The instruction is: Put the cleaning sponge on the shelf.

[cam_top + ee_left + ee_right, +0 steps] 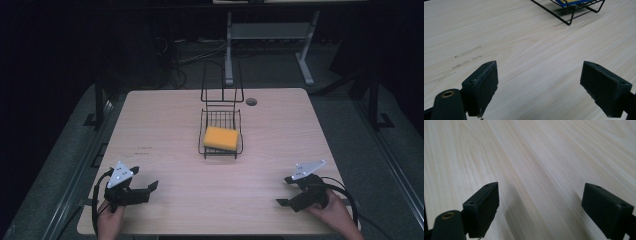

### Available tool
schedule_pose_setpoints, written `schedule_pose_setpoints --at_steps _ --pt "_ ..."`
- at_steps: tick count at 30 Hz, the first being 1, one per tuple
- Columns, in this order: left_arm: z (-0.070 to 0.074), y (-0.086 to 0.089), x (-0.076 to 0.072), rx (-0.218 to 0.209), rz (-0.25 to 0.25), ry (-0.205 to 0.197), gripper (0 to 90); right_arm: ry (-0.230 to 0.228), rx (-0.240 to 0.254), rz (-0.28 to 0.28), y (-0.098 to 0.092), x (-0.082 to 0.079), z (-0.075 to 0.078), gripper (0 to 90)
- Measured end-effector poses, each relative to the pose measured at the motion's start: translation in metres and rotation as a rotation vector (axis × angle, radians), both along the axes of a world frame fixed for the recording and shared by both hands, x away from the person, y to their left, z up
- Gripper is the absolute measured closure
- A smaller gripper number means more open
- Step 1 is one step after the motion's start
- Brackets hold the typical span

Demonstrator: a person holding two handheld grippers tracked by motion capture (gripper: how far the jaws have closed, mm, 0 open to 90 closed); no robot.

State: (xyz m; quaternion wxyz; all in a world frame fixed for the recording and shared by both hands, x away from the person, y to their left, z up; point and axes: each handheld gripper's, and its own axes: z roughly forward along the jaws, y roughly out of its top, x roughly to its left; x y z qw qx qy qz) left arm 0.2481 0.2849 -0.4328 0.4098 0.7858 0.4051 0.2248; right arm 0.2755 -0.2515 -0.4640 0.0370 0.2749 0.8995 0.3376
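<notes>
Pale wood table [165, 130], dark room. High view: yellow sponge [221, 138] seen in wire basket [239, 131] at table centre; left gripper [145, 186] and right gripper [286, 191] near front corners. Gripper views: both sets of jaws spread wide, nothing held; basket [569, 15] noted at top edge.

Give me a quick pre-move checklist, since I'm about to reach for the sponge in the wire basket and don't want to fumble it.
1. Left gripper jaws open and holding nothing: ok.
2. Right gripper jaws open and holding nothing: ok.
3. Yellow sponge lies flat in the wire basket, top face exposed: ok.
4. Bare table between both grippers and the basket, nothing in the way: ok.
5. Upright wire frame behind the basket stands on the far side, away from the approach: ok.
6. Whether the sponge is loose or wedged against the basket wires: cannot tell.
</notes>
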Motion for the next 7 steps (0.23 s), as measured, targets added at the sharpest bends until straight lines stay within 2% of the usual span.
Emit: schedule_pose_setpoints --at_steps 7 --pt "-0.0006 0.0005 0.0002 -0.004 0.008 0.0 14.0 -0.04 0.032 -0.035 0.0078 -0.0125 0.0039 14.1"
